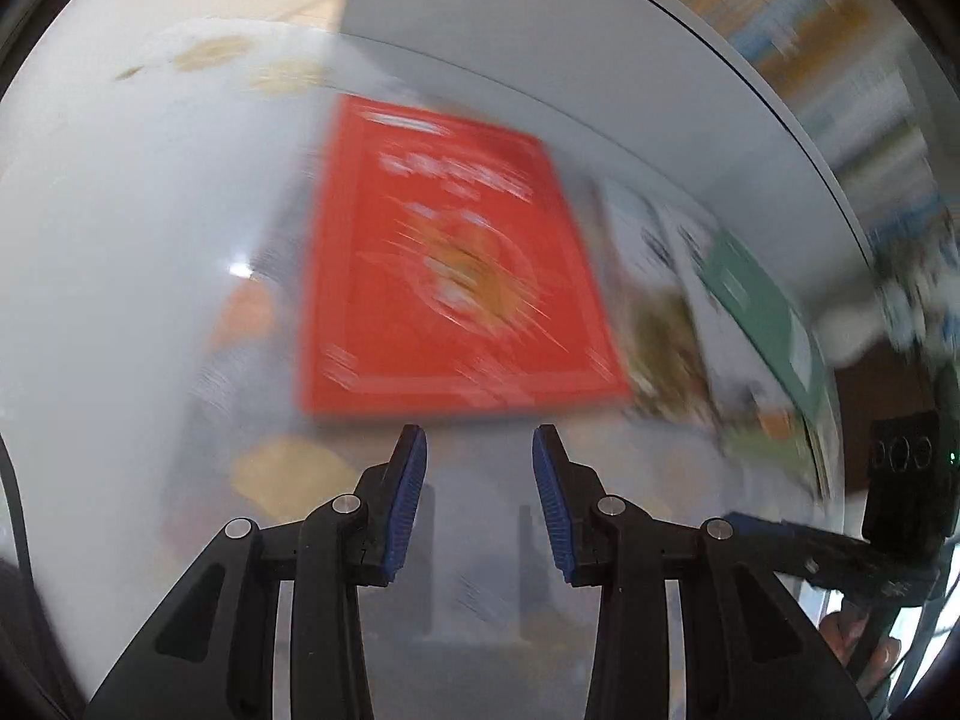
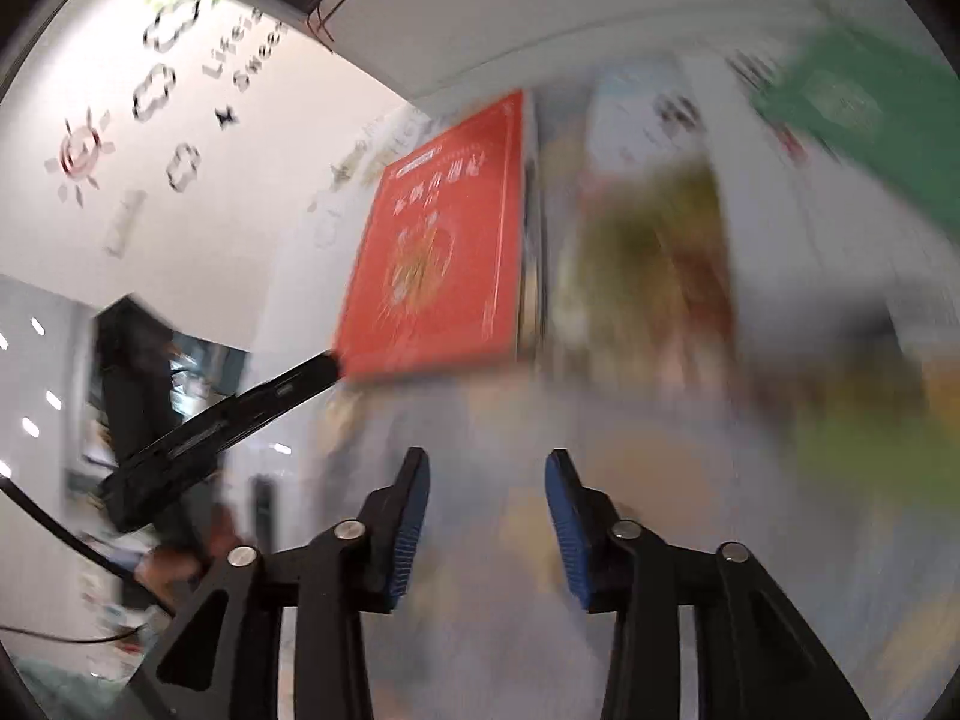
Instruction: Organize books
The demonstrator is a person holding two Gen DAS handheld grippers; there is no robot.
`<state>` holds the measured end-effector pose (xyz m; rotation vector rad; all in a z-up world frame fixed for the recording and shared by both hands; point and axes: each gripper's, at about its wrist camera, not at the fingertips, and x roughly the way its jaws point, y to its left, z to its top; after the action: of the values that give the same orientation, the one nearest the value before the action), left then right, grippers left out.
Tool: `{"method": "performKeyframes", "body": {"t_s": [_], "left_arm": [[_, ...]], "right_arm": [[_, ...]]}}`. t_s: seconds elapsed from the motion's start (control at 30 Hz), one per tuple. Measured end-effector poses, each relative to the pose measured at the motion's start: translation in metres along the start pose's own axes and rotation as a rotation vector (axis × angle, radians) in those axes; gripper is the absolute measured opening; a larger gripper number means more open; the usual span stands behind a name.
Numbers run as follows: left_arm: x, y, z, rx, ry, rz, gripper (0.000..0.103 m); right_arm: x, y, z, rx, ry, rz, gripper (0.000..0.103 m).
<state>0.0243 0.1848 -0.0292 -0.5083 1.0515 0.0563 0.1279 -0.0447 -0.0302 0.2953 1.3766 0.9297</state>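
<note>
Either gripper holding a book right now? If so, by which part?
Neither. Left gripper and right gripper are both open and empty; the red book lies ungripped.

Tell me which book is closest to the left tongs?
The red book. It lies right ahead of the left tongs, while the green book and the others sit farther right.

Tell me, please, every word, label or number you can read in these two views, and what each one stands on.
"Life" and, beneath it, "Swee", both cut off: black letters on the white wall.
Red book: title in Chinese characters, too blurred to read.
Green book: cover print blurred, unreadable.
Left wrist view: all print on the books is smeared by motion; nothing legible.
</note>
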Motion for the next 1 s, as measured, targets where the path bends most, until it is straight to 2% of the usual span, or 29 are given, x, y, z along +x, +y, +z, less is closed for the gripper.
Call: {"method": "performKeyframes", "body": {"t_s": [0.03, 0.07, 0.13, 0.17, 0.23, 0.33, 0.43, 0.57, 0.67, 0.73, 0.83, 0.87, 0.93, 1.0], "left_arm": [[-0.001, -0.017, -0.006, 0.036, 0.010, -0.006, 0.041], [-0.001, -0.034, -0.013, 0.077, 0.021, -0.019, 0.044], [0.002, -0.067, -0.026, 0.149, 0.050, -0.046, 0.062], [0.004, -0.084, -0.033, 0.184, 0.065, -0.058, 0.065], [0.007, -0.121, -0.053, 0.270, 0.093, -0.078, 0.066], [0.014, -0.173, -0.081, 0.374, 0.126, -0.093, 0.066], [0.023, -0.219, -0.105, 0.442, 0.163, -0.137, 0.066], [0.041, -0.278, -0.139, 0.510, 0.222, -0.157, 0.066], [0.056, -0.318, -0.164, 0.533, 0.260, -0.186, 0.066], [0.068, -0.342, -0.181, 0.546, 0.283, -0.193, 0.066], [0.085, -0.364, -0.205, 0.543, 0.310, -0.178, 0.065], [0.088, -0.368, -0.211, 0.534, 0.317, -0.174, 0.065], [0.094, -0.374, -0.223, 0.510, 0.331, -0.165, 0.064], [0.098, -0.376, -0.232, 0.490, 0.331, -0.163, 0.064]], "right_arm": [[-0.010, -0.005, -0.013, 0.029, -0.010, 0.021, 0.055], [-0.024, -0.011, -0.027, 0.058, -0.028, 0.033, 0.057], [-0.055, -0.026, -0.061, 0.122, -0.085, 0.037, 0.058], [-0.067, -0.033, -0.075, 0.147, -0.107, 0.028, 0.058], [-0.097, -0.050, -0.106, 0.206, -0.163, -0.025, 0.058], [-0.141, -0.085, -0.153, 0.316, -0.241, -0.035, 0.058], [-0.181, -0.116, -0.187, 0.388, -0.299, -0.060, 0.058], [-0.237, -0.152, -0.221, 0.458, -0.396, -0.124, 0.058], [-0.284, -0.179, -0.247, 0.502, -0.469, -0.223, 0.058], [-0.306, -0.203, -0.260, 0.534, -0.478, -0.299, 0.058], [-0.318, -0.231, -0.272, 0.556, -0.440, -0.346, 0.055], [-0.319, -0.240, -0.278, 0.552, -0.426, -0.345, 0.053], [-0.320, -0.252, -0.280, 0.532, -0.392, -0.334, 0.041], [-0.321, -0.251, -0.282, 0.502, -0.393, -0.344, 0.040]]}}
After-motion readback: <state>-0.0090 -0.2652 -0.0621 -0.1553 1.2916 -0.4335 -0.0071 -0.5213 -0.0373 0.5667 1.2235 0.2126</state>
